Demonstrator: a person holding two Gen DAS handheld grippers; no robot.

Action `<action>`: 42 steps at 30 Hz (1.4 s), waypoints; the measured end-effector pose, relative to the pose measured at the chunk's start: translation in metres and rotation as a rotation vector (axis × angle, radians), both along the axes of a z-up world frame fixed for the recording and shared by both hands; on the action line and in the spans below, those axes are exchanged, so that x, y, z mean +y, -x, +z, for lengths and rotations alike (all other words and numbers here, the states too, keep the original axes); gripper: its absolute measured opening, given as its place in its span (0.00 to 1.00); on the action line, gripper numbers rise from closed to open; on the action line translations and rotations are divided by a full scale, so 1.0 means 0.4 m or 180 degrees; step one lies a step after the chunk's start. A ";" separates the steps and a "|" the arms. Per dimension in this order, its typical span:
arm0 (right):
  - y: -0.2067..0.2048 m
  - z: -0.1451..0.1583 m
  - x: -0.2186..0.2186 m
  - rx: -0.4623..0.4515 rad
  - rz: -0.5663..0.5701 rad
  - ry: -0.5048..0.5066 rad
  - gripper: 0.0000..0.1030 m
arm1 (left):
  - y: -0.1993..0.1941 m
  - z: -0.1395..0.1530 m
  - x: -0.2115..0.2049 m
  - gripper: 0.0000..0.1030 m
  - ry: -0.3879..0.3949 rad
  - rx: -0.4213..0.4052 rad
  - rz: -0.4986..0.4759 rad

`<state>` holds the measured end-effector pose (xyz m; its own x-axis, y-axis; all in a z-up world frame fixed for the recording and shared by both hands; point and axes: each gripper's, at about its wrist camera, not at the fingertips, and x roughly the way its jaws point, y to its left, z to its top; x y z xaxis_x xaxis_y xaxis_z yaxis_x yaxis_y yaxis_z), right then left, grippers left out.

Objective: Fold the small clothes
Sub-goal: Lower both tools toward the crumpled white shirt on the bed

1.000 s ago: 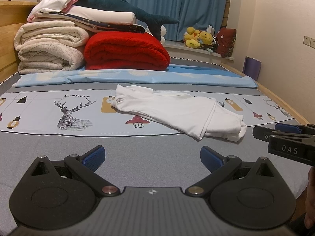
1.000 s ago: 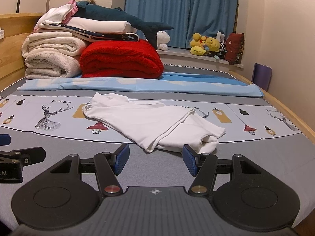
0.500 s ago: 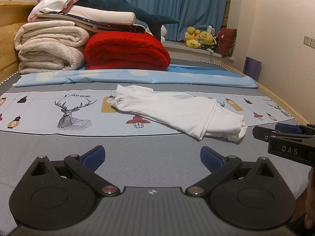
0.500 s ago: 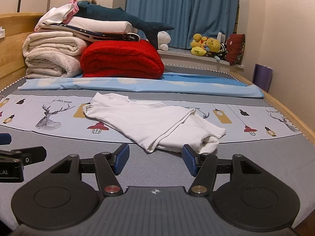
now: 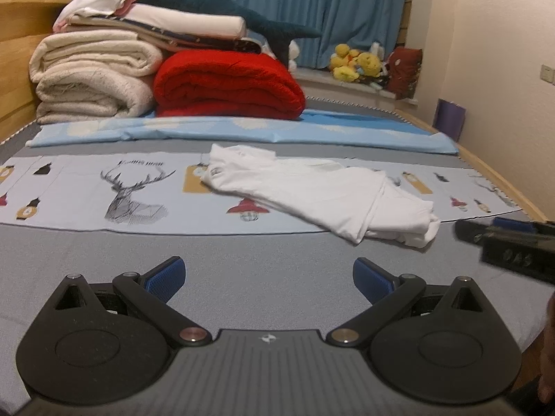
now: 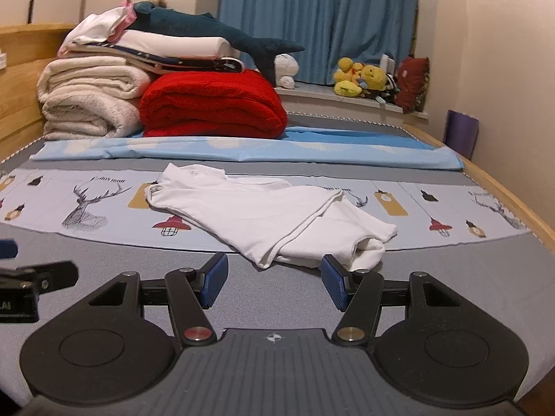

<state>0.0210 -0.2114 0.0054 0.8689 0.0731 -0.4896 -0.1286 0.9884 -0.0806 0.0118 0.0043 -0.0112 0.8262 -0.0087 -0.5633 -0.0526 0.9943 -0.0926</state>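
A small white garment (image 5: 319,192) lies rumpled and partly folded on the printed sheet of the bed; it also shows in the right wrist view (image 6: 263,215). My left gripper (image 5: 269,277) is open and empty, low over the grey sheet, short of the garment. My right gripper (image 6: 274,279) is open and empty, its right pad (image 6: 334,286) close to the garment's near bunched end. The right gripper shows at the right edge of the left wrist view (image 5: 503,239). The left gripper shows at the left edge of the right wrist view (image 6: 31,284).
A stack of cream blankets (image 5: 90,76), a red blanket (image 5: 225,86) and a plush shark (image 5: 222,10) stand at the head of the bed. A light blue sheet (image 5: 242,131) lies before them. Plush toys (image 5: 357,66) sit on the sill. The wooden bed rim (image 5: 499,180) runs along the right.
The right gripper has moved forward and slightly up toward the garment's near end. The left gripper has shifted only slightly. Both stay open.
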 end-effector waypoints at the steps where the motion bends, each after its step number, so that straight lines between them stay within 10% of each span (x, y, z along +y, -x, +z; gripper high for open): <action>1: -0.004 0.003 -0.006 0.0002 -0.0050 -0.0036 0.59 | -0.003 -0.005 0.005 1.00 0.0004 0.0047 0.0039; 6: -0.031 0.026 -0.062 -0.0018 -0.0251 -0.0199 0.59 | -0.015 -0.025 0.038 0.88 0.0040 0.0244 0.0166; 13: -0.128 0.057 -0.127 -0.0143 -0.0207 -0.0309 0.52 | -0.094 -0.045 0.029 0.37 -0.0047 0.0378 -0.0011; 22: -0.188 0.041 -0.205 -0.0011 -0.0301 -0.0453 0.21 | -0.360 -0.124 -0.058 0.27 0.0405 0.0500 -0.0091; 37: -0.200 0.049 -0.287 -0.0023 -0.0396 -0.0624 0.21 | -0.735 -0.326 -0.141 0.53 0.1420 0.0946 0.0584; 39: -0.203 0.047 -0.288 -0.0031 -0.0423 -0.0567 0.21 | -0.757 -0.326 -0.151 0.38 0.1364 0.0957 0.0512; 40: -0.205 0.046 -0.288 -0.0036 -0.0425 -0.0549 0.21 | -0.765 -0.327 -0.151 0.08 0.1337 0.1018 0.0473; 42: -0.209 0.044 -0.287 -0.0039 -0.0430 -0.0513 0.21 | -0.761 -0.310 -0.128 0.04 0.1344 0.1057 0.0384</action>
<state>0.1046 -0.3261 0.0230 0.8819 0.0321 -0.4704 0.0059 0.9968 0.0791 0.3163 -0.0469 -0.1350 0.6139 -0.2067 -0.7619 -0.2581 0.8595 -0.4411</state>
